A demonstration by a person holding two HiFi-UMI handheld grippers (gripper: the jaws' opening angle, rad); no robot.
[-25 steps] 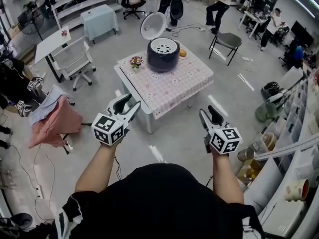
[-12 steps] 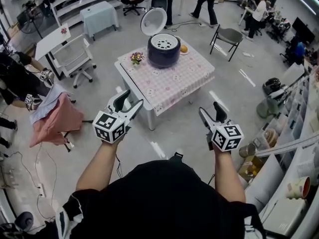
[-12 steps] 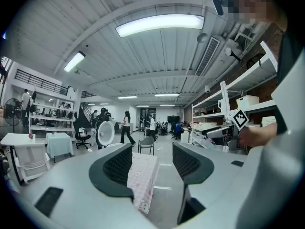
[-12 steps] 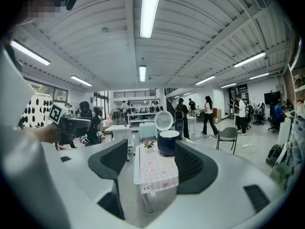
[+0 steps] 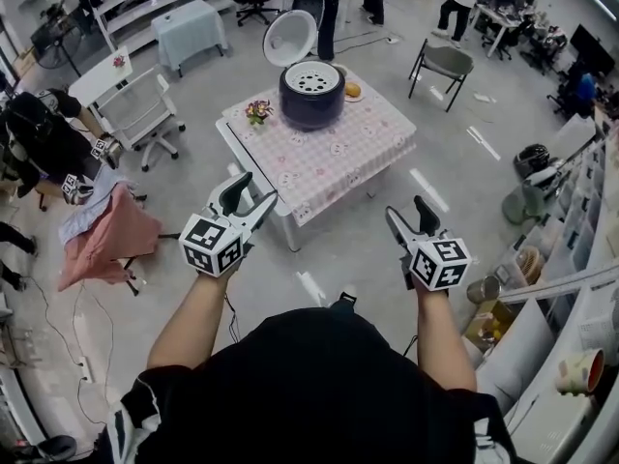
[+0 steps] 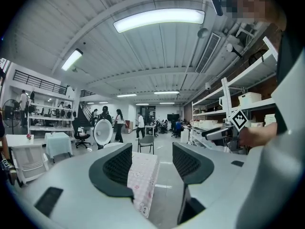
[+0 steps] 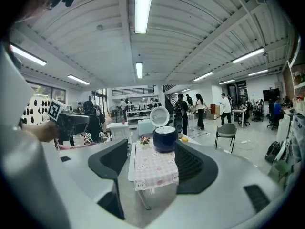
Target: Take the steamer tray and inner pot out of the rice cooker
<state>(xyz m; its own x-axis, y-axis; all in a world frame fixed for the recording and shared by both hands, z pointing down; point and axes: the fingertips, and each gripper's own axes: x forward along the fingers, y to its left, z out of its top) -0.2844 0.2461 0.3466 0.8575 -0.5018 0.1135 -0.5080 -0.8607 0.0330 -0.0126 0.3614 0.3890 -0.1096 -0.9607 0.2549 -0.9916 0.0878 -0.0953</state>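
Note:
A dark blue rice cooker (image 5: 311,93) stands on a small table with a pink checked cloth (image 5: 329,153), its white lid (image 5: 288,39) swung up. A white perforated steamer tray (image 5: 311,78) sits in its mouth; the inner pot is hidden beneath. The cooker (image 7: 165,138) also shows in the right gripper view, straight ahead. My left gripper (image 5: 242,201) and right gripper (image 5: 410,222) are both open and empty, held over the floor well short of the table. In the left gripper view only the cloth's corner (image 6: 143,175) and the lid (image 6: 102,132) show.
A small flower pot (image 5: 257,113) and an orange object (image 5: 353,90) sit by the cooker. Around the table are a white chair (image 5: 145,114), a grey folding chair (image 5: 445,63), a pink-draped chair (image 5: 102,235), people walking at the back, and shelving (image 5: 571,288) on the right.
Both grippers' jaws have spread wider since a second ago. The grippers and the person have edged forward toward the table. People at the back have walked on.

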